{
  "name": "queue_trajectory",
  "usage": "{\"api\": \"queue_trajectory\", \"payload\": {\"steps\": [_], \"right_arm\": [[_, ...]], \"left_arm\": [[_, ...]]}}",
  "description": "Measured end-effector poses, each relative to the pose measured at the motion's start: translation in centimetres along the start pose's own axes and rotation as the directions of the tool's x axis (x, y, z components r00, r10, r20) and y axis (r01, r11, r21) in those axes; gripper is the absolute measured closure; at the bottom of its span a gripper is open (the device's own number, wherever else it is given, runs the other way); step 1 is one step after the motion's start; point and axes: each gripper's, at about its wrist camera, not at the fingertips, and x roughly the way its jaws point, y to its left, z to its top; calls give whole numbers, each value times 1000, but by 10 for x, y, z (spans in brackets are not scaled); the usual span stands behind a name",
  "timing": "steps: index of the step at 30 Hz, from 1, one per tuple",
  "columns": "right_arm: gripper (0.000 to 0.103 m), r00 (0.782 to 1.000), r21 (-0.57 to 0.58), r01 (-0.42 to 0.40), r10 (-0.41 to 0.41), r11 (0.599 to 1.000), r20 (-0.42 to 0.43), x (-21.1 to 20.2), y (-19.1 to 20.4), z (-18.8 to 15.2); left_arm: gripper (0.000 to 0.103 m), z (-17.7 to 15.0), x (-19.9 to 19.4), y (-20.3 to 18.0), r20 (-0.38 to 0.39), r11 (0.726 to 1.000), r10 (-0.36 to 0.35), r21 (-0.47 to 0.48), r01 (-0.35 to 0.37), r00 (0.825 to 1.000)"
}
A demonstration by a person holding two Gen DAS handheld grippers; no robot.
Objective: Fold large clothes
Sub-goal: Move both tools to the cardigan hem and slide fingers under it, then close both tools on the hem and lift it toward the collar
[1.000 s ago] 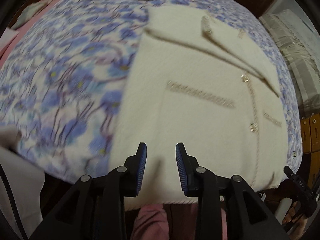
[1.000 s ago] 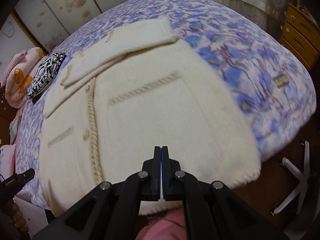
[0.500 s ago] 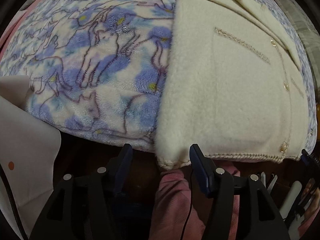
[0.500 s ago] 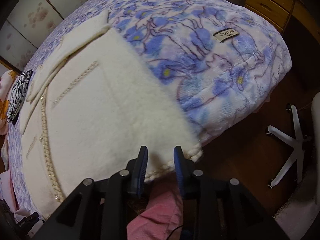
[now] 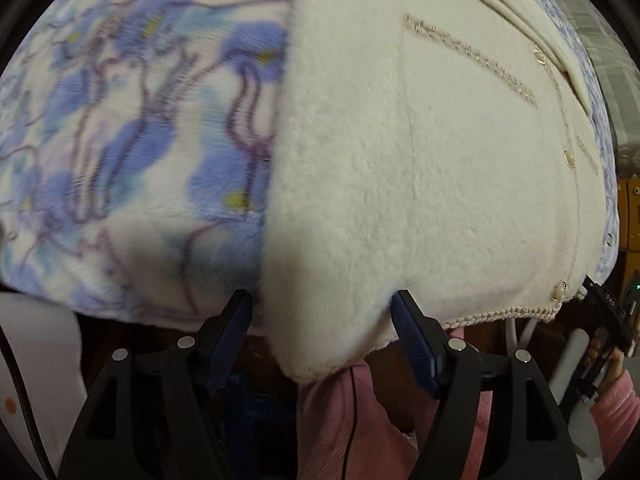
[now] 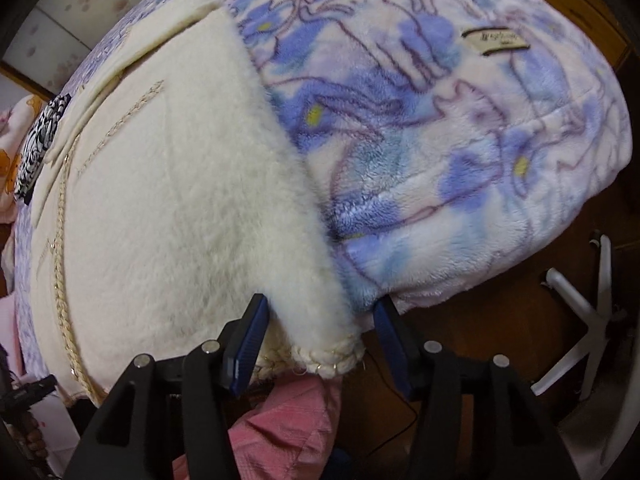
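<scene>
The left tool (image 5: 322, 320) straddles one bottom corner of the cream coat (image 5: 420, 168), the right tool (image 6: 320, 322) the other. The coat lies flat on the flowered blanket (image 6: 460, 140), its hem hanging over the bed's edge, open floor below. Both tools' jaws have just been opening; they stand spread, pinching nothing.

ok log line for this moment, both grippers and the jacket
left gripper: open, astride hem corner | right gripper: open, astride other corner | cream jacket: flat on blanket
</scene>
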Motion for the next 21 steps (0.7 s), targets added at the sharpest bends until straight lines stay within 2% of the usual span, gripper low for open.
{"api": "queue_trajectory", "payload": {"steps": [3, 7, 11, 13, 15, 16, 17, 18, 19, 21], "right_arm": [[49, 1000, 8, -14, 14, 1000, -5, 1, -1, 2], [51, 996, 56, -78, 80, 995, -31, 3, -15, 6], [58, 989, 80, -125, 130, 989, -63, 3, -27, 10], [61, 986, 105, -139, 148, 985, -78, 3, -30, 12], [66, 979, 158, -167, 183, 973, -89, 4, -36, 13], [70, 977, 190, -172, 192, 967, -93, 3, -38, 12], [73, 977, 203, -171, 193, 964, -94, 1, -43, 17], [78, 978, 205, -164, 186, 965, -93, -2, -41, 17], [83, 982, 197, -149, 169, 969, -89, -6, -39, 17], [84, 981, 167, -156, 172, 973, -85, -14, -28, 14]], "left_arm": [[28, 8, 15, 7, -49, 998, -62, -14, 61, 997], [27, 18, 33, 25, -71, 989, -143, -54, 139, 987], [28, 21, 36, 27, -87, 986, -157, -73, 151, 984], [31, 17, 39, 26, -100, 983, -163, -105, 152, 982], [44, 11, 41, 25, -106, 973, -182, -162, 163, 978], [47, 2, 43, 21, -103, 969, -183, -185, 162, 978], [58, 0, 41, 19, -100, 966, -186, -201, 163, 978], [68, -3, 39, 15, -101, 967, -190, -193, 168, 977], [70, -4, 37, 12, -99, 970, -183, -180, 163, 978], [81, -7, 34, 5, -90, 977, -166, -152, 151, 982]]}}
